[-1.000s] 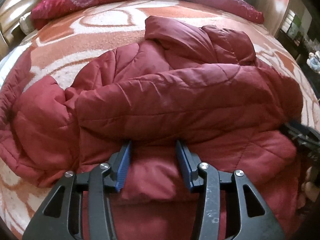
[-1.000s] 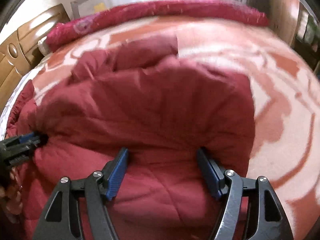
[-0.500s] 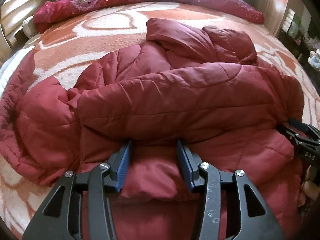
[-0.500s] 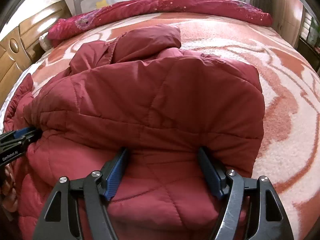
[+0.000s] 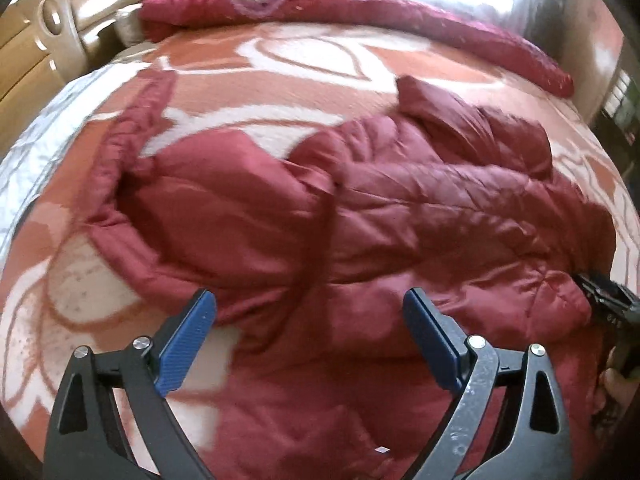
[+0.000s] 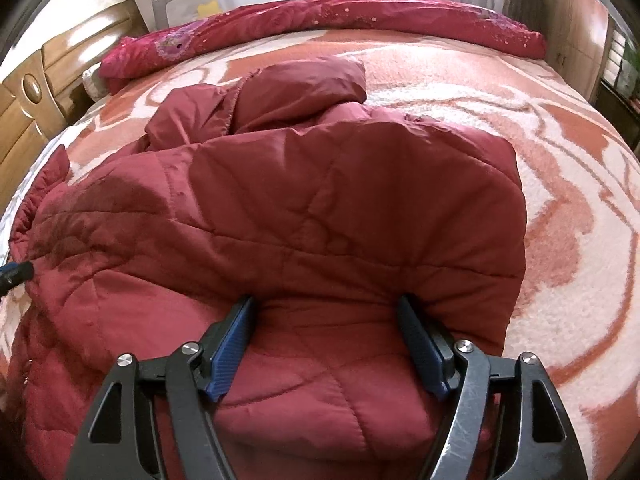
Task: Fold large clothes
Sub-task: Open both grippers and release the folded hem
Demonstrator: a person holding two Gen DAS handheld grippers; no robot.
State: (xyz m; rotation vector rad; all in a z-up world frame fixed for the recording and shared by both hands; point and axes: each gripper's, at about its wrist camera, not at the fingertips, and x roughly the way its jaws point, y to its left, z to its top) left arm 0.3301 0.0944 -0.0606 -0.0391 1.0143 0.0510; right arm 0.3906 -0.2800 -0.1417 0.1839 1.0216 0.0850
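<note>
A dark red quilted puffer jacket [image 5: 400, 208] lies bunched on the bed, one sleeve trailing to the left. My left gripper [image 5: 309, 294] hovers over its near hem with the jaws opening wide; the fabric lies under them and neither pad touches it. In the right wrist view the jacket [image 6: 300, 208] is doubled over, and my right gripper [image 6: 325, 300] is shut on a thick puffy fold of it, both blue pads pressed into the cloth. The right gripper [image 5: 608, 300] also shows at the jacket's right edge, and the left gripper's tip [image 6: 16, 272] at the far left.
An orange-and-white blanket [image 5: 280, 60] covers the bed. A rolled crimson quilt [image 6: 360, 16] lies along the far side. The wooden headboard [image 6: 36, 92] stands on the left, with furniture at the far right. A hand [image 5: 616, 384] shows at the right edge.
My left gripper has let go of the fold it pinched, opened wide and drawn back up and to the left. The right gripper keeps its hold in place.
</note>
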